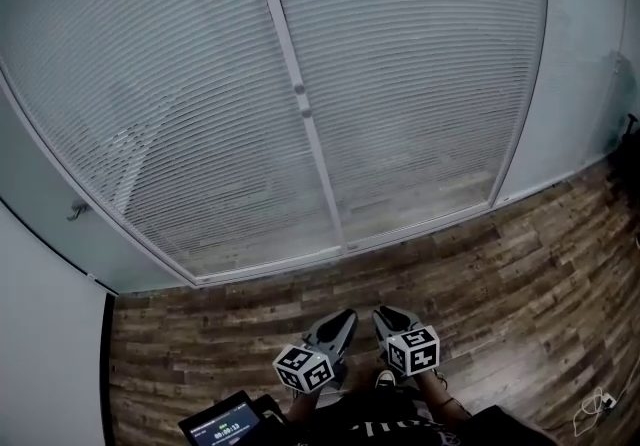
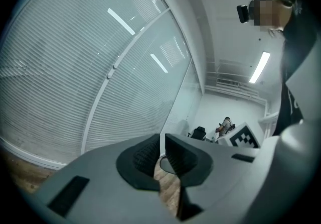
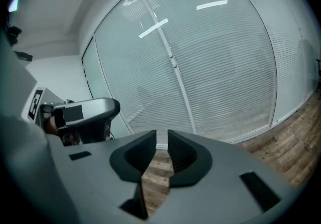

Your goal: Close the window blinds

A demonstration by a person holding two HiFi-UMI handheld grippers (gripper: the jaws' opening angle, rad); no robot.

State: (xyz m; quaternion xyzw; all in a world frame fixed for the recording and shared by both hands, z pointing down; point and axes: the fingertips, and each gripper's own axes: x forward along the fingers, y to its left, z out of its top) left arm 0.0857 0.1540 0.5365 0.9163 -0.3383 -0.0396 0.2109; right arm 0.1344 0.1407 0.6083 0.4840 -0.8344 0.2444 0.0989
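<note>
Slatted window blinds (image 1: 200, 104) hang behind two glass panels split by a white upright frame bar (image 1: 300, 114) with a small fitting (image 1: 299, 90) on it. The slats look turned almost flat. Both grippers are held low by the person's body, far from the window. The left gripper (image 1: 340, 319) and the right gripper (image 1: 385, 317) point at the floor in front of the glass. In the left gripper view the jaws (image 2: 162, 140) stand a narrow slit apart, empty. In the right gripper view the jaws (image 3: 161, 135) are slightly apart and empty, with the blinds (image 3: 220, 67) beyond.
Wood-plank floor (image 1: 500, 264) runs from the window sill to the person's feet. A plain wall (image 1: 50, 354) stands at the left, with a small handle (image 1: 75, 211) on the glass beside it. A device with a lit screen (image 1: 225, 422) is at the bottom. An office chair (image 2: 199, 131) stands far off.
</note>
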